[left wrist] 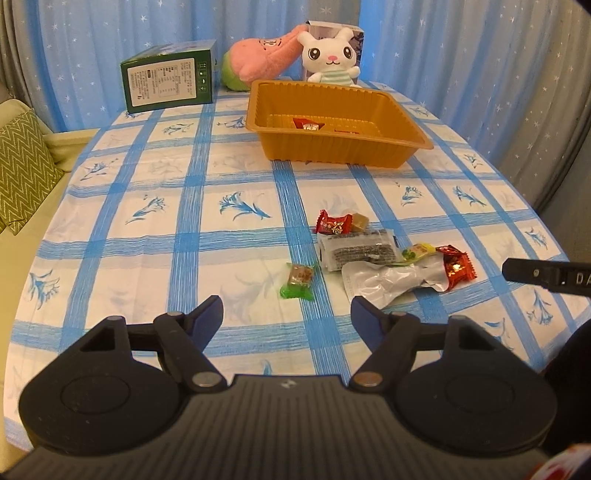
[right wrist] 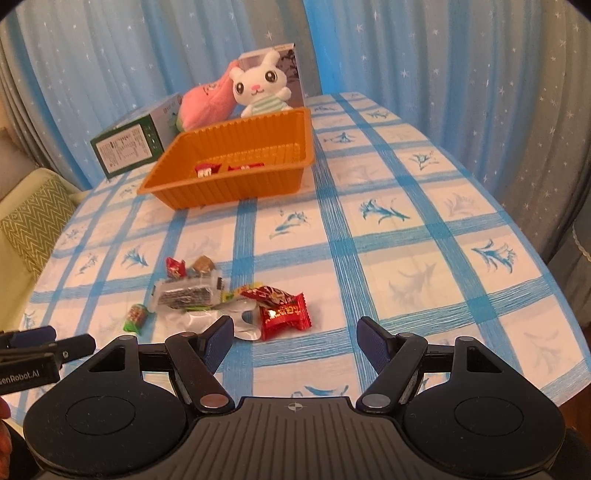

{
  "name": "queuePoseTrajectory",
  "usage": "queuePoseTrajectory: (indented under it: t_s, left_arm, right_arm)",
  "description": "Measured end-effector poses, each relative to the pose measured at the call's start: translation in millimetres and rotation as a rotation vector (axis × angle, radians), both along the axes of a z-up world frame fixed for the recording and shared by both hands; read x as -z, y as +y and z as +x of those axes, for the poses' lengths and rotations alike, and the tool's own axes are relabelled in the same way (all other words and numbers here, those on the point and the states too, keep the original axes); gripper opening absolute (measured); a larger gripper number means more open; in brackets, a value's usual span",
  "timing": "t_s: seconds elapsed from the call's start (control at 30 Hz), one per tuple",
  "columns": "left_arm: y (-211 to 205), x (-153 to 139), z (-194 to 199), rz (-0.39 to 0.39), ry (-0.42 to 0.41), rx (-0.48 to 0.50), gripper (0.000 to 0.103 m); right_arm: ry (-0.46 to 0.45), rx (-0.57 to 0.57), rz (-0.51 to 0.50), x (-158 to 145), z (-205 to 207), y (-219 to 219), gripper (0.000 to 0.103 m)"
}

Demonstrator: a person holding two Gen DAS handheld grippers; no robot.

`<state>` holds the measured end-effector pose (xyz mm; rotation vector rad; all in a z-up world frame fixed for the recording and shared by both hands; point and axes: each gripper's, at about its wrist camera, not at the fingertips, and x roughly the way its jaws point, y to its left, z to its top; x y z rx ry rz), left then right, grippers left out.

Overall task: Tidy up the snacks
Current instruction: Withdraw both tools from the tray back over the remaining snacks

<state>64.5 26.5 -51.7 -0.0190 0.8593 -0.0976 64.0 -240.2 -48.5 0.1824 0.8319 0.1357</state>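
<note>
- Left gripper (left wrist: 287,318): black two-finger tongs with blue pads, jaws spread wide and holding nothing, hovering above the blue-and-white checked tablecloth (left wrist: 147,229) just short of the snack pile.
- Right gripper (right wrist: 295,338): matching tongs, jaws likewise wide apart and empty; its left pad (right wrist: 218,339) overlaps the near edge of the pile in view, though contact cannot be judged.
- Loose snacks, clustered near the table's middle: a small green-wrapped candy (left wrist: 298,281) lying slightly apart on the left; a clear packet of dark seaweed-like strips (left wrist: 356,251); a crumpled silver foil pouch (left wrist: 391,278); a shiny red-wrapped candy (left wrist: 457,267) at the right end; a red candy with white lettering (left wrist: 332,225) touching a small brown wrapped cube (left wrist: 359,221) at the far side; a yellow-green wrapper (left wrist: 419,252) between packet and red candy.
- Orange ribbed plastic tray (left wrist: 369,147): well beyond the pile, containing a few red-wrapped sweets (left wrist: 309,124).
- Background, behind the tray: a green carton (left wrist: 168,79), a pink plush toy (left wrist: 266,55), a white rabbit plush (left wrist: 332,55) leaning on an upright box (left wrist: 332,27), and blue star-print curtains (left wrist: 461,55).
</note>
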Motion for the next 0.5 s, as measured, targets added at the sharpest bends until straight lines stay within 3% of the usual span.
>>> queuePoseTrajectory:
  t_s: [0.5]
  left_arm:
    - [-6.3, 27.5, 43.1, -0.013, 0.037, 0.011, 0.073]
  right_arm:
    - [0.046, -0.064, -0.086, 49.8, 43.0, 14.9, 0.074]
